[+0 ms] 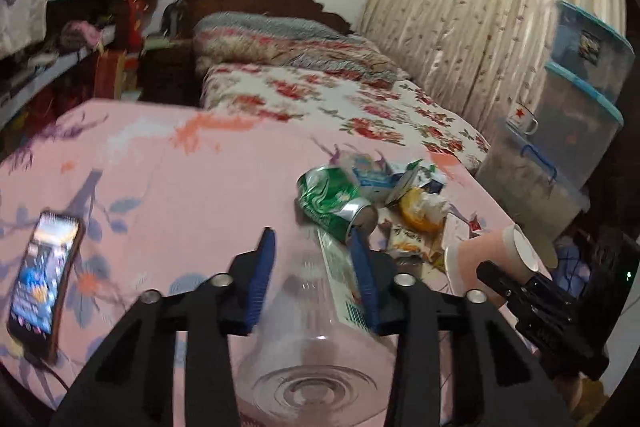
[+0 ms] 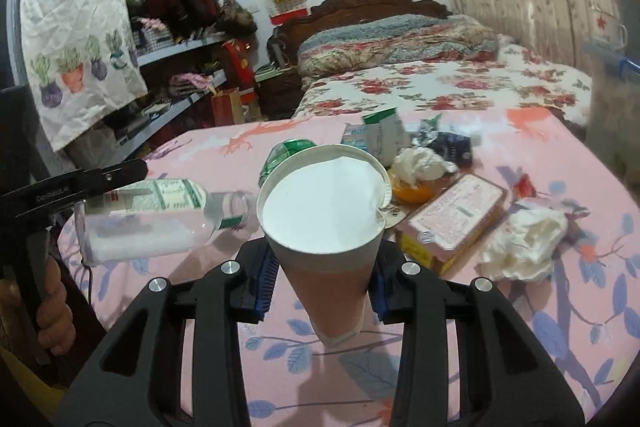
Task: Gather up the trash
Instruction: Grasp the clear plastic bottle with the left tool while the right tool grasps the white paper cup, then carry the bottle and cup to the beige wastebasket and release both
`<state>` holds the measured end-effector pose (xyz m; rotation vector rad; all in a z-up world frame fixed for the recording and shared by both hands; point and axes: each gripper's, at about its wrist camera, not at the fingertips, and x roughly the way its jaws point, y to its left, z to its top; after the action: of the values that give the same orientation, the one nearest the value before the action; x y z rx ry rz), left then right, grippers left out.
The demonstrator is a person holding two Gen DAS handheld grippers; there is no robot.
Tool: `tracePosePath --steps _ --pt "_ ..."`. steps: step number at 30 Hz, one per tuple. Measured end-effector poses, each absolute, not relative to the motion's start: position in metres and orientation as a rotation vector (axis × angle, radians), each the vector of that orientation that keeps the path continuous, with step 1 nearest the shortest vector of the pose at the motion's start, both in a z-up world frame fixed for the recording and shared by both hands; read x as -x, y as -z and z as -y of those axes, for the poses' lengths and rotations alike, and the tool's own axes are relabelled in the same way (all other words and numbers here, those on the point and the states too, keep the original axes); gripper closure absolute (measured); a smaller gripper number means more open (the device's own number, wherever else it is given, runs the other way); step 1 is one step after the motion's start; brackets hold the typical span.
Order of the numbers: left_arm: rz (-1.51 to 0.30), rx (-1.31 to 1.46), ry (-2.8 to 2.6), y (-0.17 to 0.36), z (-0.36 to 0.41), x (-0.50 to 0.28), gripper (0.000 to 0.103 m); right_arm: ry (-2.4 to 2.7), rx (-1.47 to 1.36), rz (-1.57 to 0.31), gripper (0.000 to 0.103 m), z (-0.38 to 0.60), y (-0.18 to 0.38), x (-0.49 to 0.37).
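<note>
From the left wrist, my left hand-held gripper [image 1: 316,247] pinched a clear bottle [image 1: 316,311], its base toward the camera and its neck pointing away toward the trash pile. The blue pads sat on either side of the bottle's body, and the label showed against the right pad. Beyond it, on the pink counter [image 1: 160,179], lay a crushed green can [image 1: 334,201], a small carton [image 1: 374,179] and an orange wrapper [image 1: 418,213], all close together at the far right. A phone [image 1: 42,279] lay near the left edge, well apart from the trash. My right hand-held gripper showed at the right, carrying a paper cup [image 1: 492,255].

From the right wrist, my right hand-held gripper [image 2: 324,267] pinched the cup low on its cone, mouth toward the pile. The bottle hung at the left, held off the counter. A pink box [image 2: 452,223] and a wad of tissue [image 2: 524,243] still lay to the right, uncollected.

I judged the risks to be these: the bottle is smooth and clear, so it could slide out forward if I tipped it further; the cup is soft and tapered, so a harder squeeze would crumple it, while a loose one would let it slip downward.
</note>
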<state>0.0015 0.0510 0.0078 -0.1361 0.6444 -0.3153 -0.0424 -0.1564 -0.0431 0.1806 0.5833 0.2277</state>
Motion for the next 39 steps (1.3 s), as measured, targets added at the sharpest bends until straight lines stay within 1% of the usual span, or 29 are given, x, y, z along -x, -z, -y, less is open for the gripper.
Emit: tracePosePath --steps 1,3,5,7,8,10,11,13,16,20,22,27,28,29,30,32,34,39 --pt "-0.649 0.112 0.317 -0.009 -0.046 -0.002 0.08 -0.221 -0.185 -0.581 0.063 0.159 0.042 0.043" --pt "-0.69 0.057 0.313 -0.003 -0.035 -0.006 0.08 -0.206 -0.199 -0.578 0.063 0.166 0.042 0.044" --pt "-0.758 0.016 0.301 0.01 -0.027 -0.012 0.076 -0.201 -0.21 -0.591 0.063 0.17 0.045 0.044" --pt "-0.804 -0.013 0.284 0.022 -0.024 -0.012 0.06 -0.205 -0.218 -0.603 0.063 0.169 0.048 0.044" --pt "-0.813 -0.023 0.275 0.028 -0.025 -0.009 0.055 -0.209 -0.221 -0.609 0.063 0.169 0.05 0.043" --pt "-0.842 -0.047 0.247 0.038 -0.026 -0.009 0.029 -0.22 -0.22 -0.622 0.063 0.166 0.053 0.042" --pt "-0.866 -0.05 0.236 0.044 -0.026 -0.01 0.025 -0.226 -0.216 -0.629 0.063 0.164 0.054 0.041" --pt "-0.892 -0.014 0.264 0.047 -0.029 -0.012 0.021 -0.237 -0.21 -0.635 0.063 0.16 0.056 0.04" --pt "-0.903 -0.051 0.252 0.048 -0.026 -0.013 0.014 -0.244 -0.202 -0.639 0.063 0.157 0.057 0.04" --pt "-0.98 -0.073 0.29 0.046 -0.022 -0.01 0.014 -0.235 -0.201 -0.64 0.063 0.156 0.058 0.041" --pt "-0.992 -0.105 0.303 0.044 -0.019 -0.004 0.011 -0.231 -0.209 -0.643 0.063 0.157 0.058 0.04" --pt "-1.043 -0.313 0.285 0.063 -0.005 0.011 0.01 -0.238 -0.23 -0.659 0.063 0.159 0.064 0.037" --pt "-1.062 -0.355 0.279 0.072 -0.002 0.012 0.012 -0.24 -0.232 -0.66 0.063 0.159 0.065 0.037" --pt "-1.073 -0.368 0.282 0.078 -0.002 0.012 0.017 -0.241 -0.23 -0.66 0.063 0.158 0.065 0.037" --pt "-1.091 -0.371 0.305 0.084 -0.003 0.011 0.04 -0.24 -0.229 -0.658 0.063 0.159 0.065 0.037" --pt "-1.092 -0.354 0.325 0.085 -0.006 0.011 0.041 -0.236 -0.228 -0.652 0.063 0.16 0.064 0.038" --pt "-1.066 -0.293 0.381 0.072 -0.009 0.011 0.042 -0.225 -0.234 -0.633 0.063 0.166 0.061 0.04" --pt "-0.903 -0.233 0.49 0.018 0.009 0.008 0.042 -0.168 -0.282 -0.561 0.063 0.194 0.049 0.047"
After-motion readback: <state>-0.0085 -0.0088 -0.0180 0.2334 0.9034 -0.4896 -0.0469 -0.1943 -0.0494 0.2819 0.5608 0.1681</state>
